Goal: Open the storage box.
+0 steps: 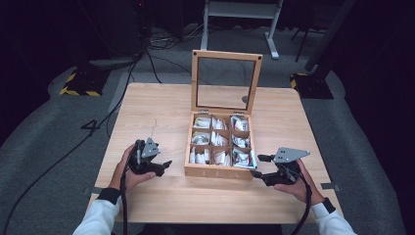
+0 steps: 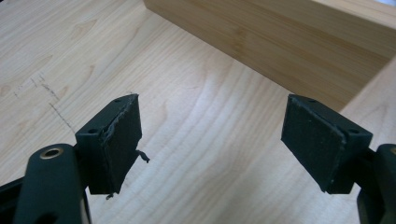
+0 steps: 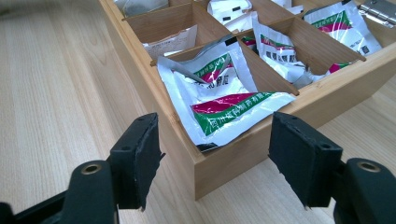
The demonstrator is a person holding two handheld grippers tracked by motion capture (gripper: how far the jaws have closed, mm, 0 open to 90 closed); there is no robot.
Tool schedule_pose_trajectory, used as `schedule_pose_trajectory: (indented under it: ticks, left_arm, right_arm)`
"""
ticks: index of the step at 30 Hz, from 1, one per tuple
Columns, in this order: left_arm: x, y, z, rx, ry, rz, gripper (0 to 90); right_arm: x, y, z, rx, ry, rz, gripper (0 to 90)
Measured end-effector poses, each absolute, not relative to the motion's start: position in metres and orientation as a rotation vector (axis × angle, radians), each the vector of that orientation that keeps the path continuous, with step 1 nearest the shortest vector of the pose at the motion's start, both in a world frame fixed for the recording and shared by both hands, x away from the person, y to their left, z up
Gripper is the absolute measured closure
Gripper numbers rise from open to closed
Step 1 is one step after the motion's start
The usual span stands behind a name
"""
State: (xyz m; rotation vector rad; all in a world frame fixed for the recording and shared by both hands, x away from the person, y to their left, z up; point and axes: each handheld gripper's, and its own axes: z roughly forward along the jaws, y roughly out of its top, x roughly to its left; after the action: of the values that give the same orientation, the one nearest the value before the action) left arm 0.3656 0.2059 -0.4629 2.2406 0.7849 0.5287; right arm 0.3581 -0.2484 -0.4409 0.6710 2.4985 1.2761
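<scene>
Tools: two, left tool [image 1: 168, 163] and right tool [image 1: 256, 165] spread, empty; tea box [image 1: 219, 171], nine compartments.

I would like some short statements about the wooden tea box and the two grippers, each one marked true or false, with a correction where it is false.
1. The lid of the tea box stands open. True.
2. The left gripper holds a sachet. False: its jaws stand apart over bare table, nothing between them.
3. The box is divided into compartments with sachets in them. True.
4. The right gripper is shut on the box corner. False: its jaws are open, and the corner lies ahead between them, untouched.
5. A white sachet with a red and green band lies in the corner compartment nearest the right gripper. True.
</scene>
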Motion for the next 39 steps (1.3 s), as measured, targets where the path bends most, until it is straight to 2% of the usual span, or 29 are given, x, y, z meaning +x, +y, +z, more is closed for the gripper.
schedule_pose_trajectory:
  ticks: [10, 19, 35, 39]
  left_arm:
    - [0.346, 0.194, -0.484, 2.321, 0.722, 0.474, 20.5]
    - [0.345, 0.19, -0.494, 2.355, 0.72, 0.439, 20.5]
    - [0.347, 0.192, -0.498, 2.319, 0.722, 0.38, 20.2]
    - [0.347, 0.191, -0.499, 2.318, 0.721, 0.375, 20.2]
  right_arm:
    - [0.36, -0.244, -0.447, 0.678, 2.528, 1.248, 33.9]
    - [0.362, -0.242, -0.449, 0.695, 2.52, 1.258, 32.5]
    - [0.37, -0.238, -0.445, 0.744, 2.458, 1.342, 30.2]
    - [0.371, -0.236, -0.444, 0.716, 2.457, 1.338, 33.5]
